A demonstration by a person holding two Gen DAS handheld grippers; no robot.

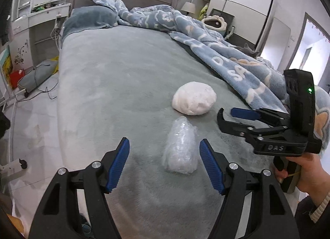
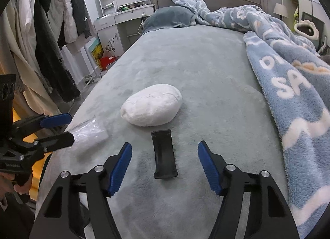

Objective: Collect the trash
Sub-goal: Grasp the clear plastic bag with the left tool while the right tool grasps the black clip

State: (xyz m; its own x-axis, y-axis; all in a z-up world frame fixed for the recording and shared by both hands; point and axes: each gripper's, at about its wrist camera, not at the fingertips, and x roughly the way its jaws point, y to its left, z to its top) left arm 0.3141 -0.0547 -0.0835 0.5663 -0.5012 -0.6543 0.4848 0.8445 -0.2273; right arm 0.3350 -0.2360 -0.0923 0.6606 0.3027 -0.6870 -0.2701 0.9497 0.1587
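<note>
A crumpled clear plastic bag lies on the grey-green bed cover. It sits between the open fingers of my left gripper, close to the right pad, with no pad pressing on it. Just beyond it rests a white crumpled wad. A black curved plastic piece lies flat on the cover between the open fingers of my right gripper, clear of both pads. A hand holds the right gripper's handle.
A blue patterned blanket is heaped along the bed's right side up to the pillow. Clothes hang left of the bed. A white dresser and floor clutter stand beside the bed's left edge.
</note>
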